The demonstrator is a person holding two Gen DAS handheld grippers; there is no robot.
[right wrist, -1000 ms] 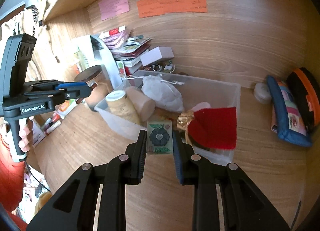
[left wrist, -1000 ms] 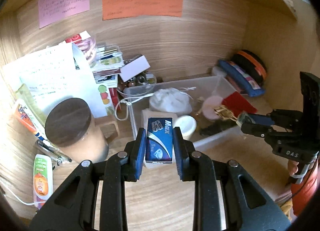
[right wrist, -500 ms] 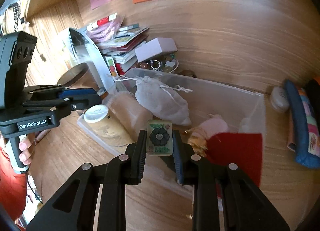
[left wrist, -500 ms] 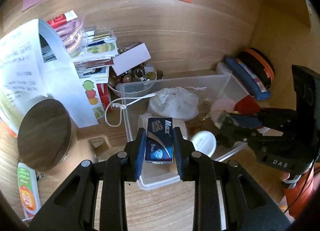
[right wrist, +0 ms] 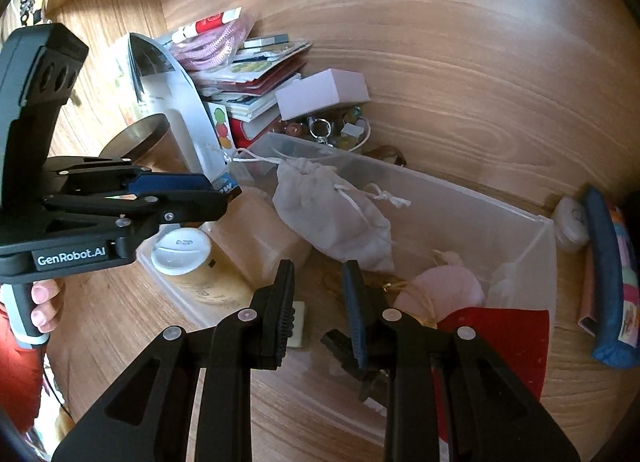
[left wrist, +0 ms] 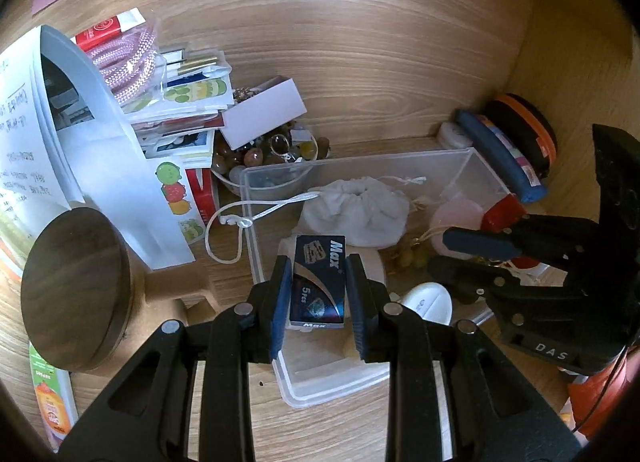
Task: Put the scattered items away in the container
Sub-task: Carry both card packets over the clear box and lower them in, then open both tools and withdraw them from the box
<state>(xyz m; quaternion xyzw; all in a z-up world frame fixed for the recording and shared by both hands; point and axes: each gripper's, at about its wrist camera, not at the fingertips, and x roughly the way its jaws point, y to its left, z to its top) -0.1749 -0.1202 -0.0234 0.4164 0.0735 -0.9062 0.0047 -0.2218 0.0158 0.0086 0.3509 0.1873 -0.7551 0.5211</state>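
Note:
A clear plastic container [left wrist: 360,159] [right wrist: 460,189] stands on the wooden shelf. It holds a white drawstring pouch [left wrist: 356,213] [right wrist: 332,217], a white-capped bottle [left wrist: 426,300] [right wrist: 182,248], a pink item [right wrist: 448,290] and a red cloth [right wrist: 492,338]. My left gripper [left wrist: 316,290] [right wrist: 224,197] is shut on a blue Max box [left wrist: 318,286] above the container's near left end. My right gripper [right wrist: 318,294] [left wrist: 444,254] hovers over the container's middle, its jaws a narrow gap apart with nothing between them. A small pale card [right wrist: 298,324] lies below, half hidden behind the left finger.
A jar with a dark wooden lid [left wrist: 76,286] stands left of the container. Behind it lean papers and a booklet stack [left wrist: 180,101], a white box [left wrist: 264,111] and a bowl of beads [left wrist: 276,153]. A blue pouch [right wrist: 608,274] lies at the right. A hand [right wrist: 40,302] holds the left gripper's handle.
Both grippers have moved forward and slightly down over the container. The green patterned card has left the right gripper's jaws and now lies below them. The left still holds the Max box.

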